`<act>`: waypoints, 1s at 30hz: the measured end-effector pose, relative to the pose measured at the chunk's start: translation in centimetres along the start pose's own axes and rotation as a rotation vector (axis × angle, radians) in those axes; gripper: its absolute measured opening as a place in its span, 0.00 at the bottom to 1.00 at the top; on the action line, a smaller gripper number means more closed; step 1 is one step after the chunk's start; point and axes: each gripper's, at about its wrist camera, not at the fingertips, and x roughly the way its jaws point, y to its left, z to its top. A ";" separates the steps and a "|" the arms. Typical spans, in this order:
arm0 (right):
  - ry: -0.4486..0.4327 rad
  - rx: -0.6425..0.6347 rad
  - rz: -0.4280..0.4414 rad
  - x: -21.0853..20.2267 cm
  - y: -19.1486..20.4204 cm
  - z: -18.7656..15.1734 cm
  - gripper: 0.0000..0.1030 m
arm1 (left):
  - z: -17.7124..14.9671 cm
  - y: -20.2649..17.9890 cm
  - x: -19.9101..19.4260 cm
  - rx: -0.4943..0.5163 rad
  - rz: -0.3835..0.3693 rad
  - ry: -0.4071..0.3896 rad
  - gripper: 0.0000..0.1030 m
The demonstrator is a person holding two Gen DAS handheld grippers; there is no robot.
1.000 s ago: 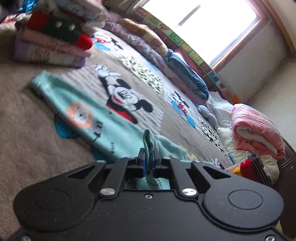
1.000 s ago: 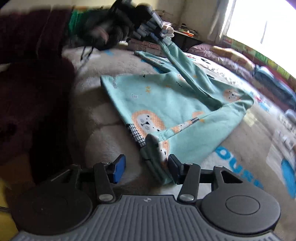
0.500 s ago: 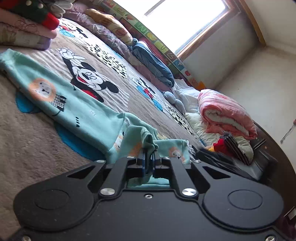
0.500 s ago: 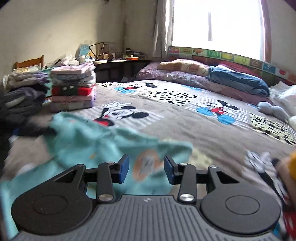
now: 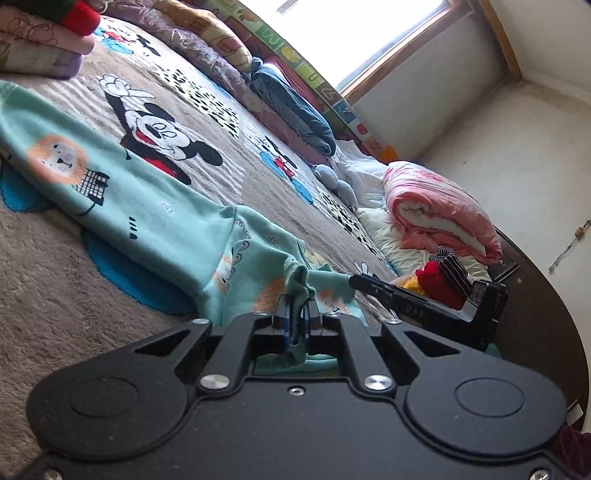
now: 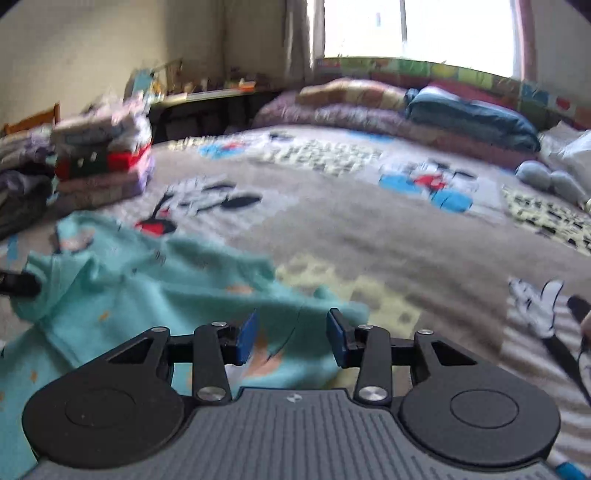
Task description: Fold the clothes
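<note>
While the left gripper pinches a bunched edge of the teal garment, the right gripper gapes empty above it; beyond spreads the Mickey Mouse blanket. No writing legible.

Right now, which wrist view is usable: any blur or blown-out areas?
Left wrist view: sharp, window overexposed; left gripper clamped on the teal lion-print garment. Right wrist view: motion-blurred throughout, folded clothes stack smeared, window clipped white, right gripper open.
</note>
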 end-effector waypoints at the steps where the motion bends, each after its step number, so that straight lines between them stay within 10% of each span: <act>1: -0.013 0.019 0.000 0.1 -0.5 0.1 0.41 | 0.0 0.0 -0.1 -0.002 0.001 -0.004 0.04; 5: 0.140 0.122 0.032 3.3 -2.5 -0.6 0.40 | 0.2 -0.1 -0.3 0.000 -0.005 -0.020 0.04; 17: 0.053 0.532 0.199 -1.3 -5.3 0.1 0.31 | -0.5 -5.2 -2.4 0.276 -0.109 -0.039 0.04; 30: 0.089 0.987 0.168 2.2 -8.3 -3.5 0.29 | -5.5 -12.0 -1.8 0.715 -0.247 0.052 0.04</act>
